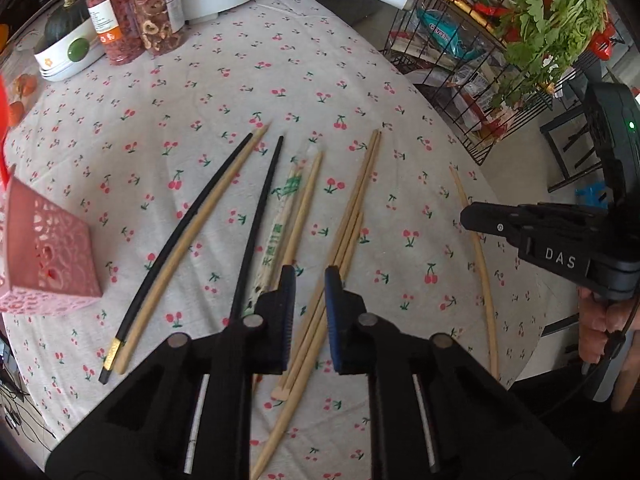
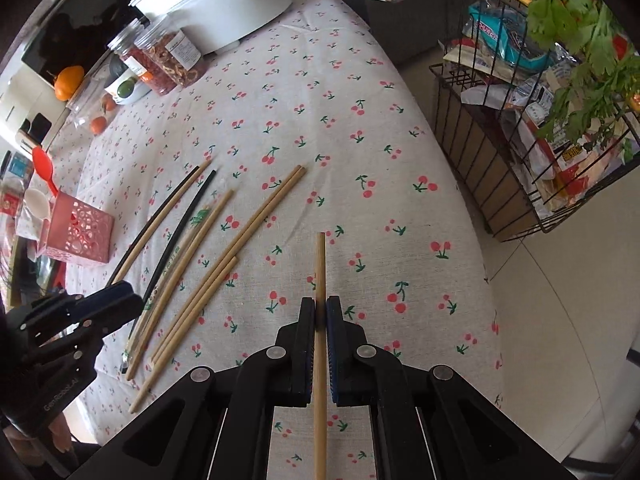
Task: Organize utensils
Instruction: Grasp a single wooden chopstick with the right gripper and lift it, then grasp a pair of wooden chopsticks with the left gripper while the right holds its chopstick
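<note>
Cherry-print table (image 2: 360, 128): one bamboo chopstick (image 2: 320, 264) is clamped by the right gripper (image 2: 320, 308) right of the pink holder (image 2: 78, 232); the left gripper (image 1: 310, 280) is held apart.

Cherry-print tablecloth (image 2: 320, 92), pale tiled floor (image 2: 560, 320), black wire rack (image 2: 480, 184), perhaps daylight.

The left wrist view looks forward and down along its own fingers at the cherry-print tablecloth (image 1: 280, 80), close over the scattered chopsticks (image 1: 352, 208); the right wrist view faces the same way from further right, near the table's edge; both share the chopsticks (image 2: 224, 264), the pink perforated holder (image 1: 52, 256) (image 2: 80, 236), the jars (image 1: 156, 16) (image 2: 172, 60) and the wire rack (image 1: 472, 60) (image 2: 516, 152); each sees the other gripper at its margin.
</note>
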{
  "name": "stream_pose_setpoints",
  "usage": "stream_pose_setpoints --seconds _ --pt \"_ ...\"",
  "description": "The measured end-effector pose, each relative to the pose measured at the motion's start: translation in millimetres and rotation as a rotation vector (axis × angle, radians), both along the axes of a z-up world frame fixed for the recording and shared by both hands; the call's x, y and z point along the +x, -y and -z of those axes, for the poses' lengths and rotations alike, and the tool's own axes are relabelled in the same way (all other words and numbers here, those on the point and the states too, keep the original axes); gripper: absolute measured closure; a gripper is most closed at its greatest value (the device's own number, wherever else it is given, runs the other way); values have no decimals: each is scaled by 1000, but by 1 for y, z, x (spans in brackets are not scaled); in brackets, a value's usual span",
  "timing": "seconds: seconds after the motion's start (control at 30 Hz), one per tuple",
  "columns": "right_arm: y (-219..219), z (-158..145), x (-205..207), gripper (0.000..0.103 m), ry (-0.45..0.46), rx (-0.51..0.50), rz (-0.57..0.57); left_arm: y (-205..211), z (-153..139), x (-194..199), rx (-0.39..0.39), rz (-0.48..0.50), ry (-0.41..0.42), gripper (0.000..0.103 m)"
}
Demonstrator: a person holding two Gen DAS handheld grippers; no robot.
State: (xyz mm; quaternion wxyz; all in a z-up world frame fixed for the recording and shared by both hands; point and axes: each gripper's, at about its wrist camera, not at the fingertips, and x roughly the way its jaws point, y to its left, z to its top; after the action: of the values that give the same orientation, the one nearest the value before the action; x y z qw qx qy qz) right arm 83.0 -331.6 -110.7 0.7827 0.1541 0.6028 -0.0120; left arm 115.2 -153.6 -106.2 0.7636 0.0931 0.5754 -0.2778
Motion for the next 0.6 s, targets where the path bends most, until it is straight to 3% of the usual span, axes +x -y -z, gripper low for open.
stream_pose_setpoints --seconds 0.33,0.6 --pt "32 5 5 97 3 55 -2 59 27 38 3 6 -92 97" --pt "41 7 6 97 -5 69 18 91 30 45 75 33 -81 93"
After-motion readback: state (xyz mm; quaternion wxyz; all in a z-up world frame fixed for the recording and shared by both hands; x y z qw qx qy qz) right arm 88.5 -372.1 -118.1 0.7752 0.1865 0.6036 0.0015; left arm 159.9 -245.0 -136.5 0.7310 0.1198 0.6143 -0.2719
